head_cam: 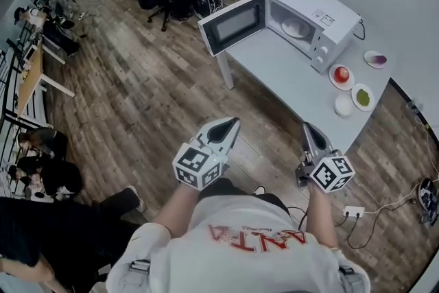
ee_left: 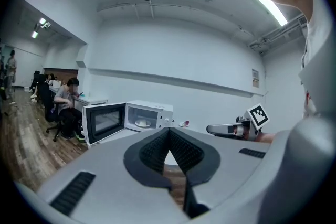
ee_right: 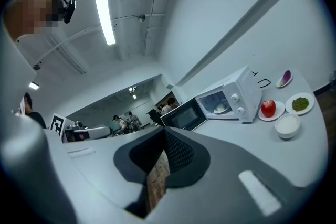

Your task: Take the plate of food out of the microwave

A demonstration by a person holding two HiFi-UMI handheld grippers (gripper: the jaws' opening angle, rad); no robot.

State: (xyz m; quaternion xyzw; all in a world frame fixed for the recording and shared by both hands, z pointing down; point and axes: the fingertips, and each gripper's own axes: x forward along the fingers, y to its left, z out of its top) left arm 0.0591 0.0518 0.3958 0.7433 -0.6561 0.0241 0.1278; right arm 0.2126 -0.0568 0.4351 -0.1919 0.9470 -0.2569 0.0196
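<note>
A white microwave [head_cam: 312, 17] stands on the white table [head_cam: 288, 75] with its door [head_cam: 233, 24] swung wide open to the left. Inside it lies a white plate of food [head_cam: 296, 28], also visible in the left gripper view [ee_left: 142, 124] and the right gripper view [ee_right: 220, 109]. Both grippers hover over the floor well short of the table, near the person's body. My left gripper [head_cam: 232, 124] is shut and holds nothing. My right gripper [head_cam: 309, 128] is shut too, nothing between its jaws.
Right of the microwave the table carries a plate with a red apple [head_cam: 341, 75], a dish of green food [head_cam: 362, 97], a white bowl [head_cam: 343, 105] and a plate with something purple [head_cam: 376, 59]. People sit at desks at the back and left. A power strip [head_cam: 353, 211] lies on the floor.
</note>
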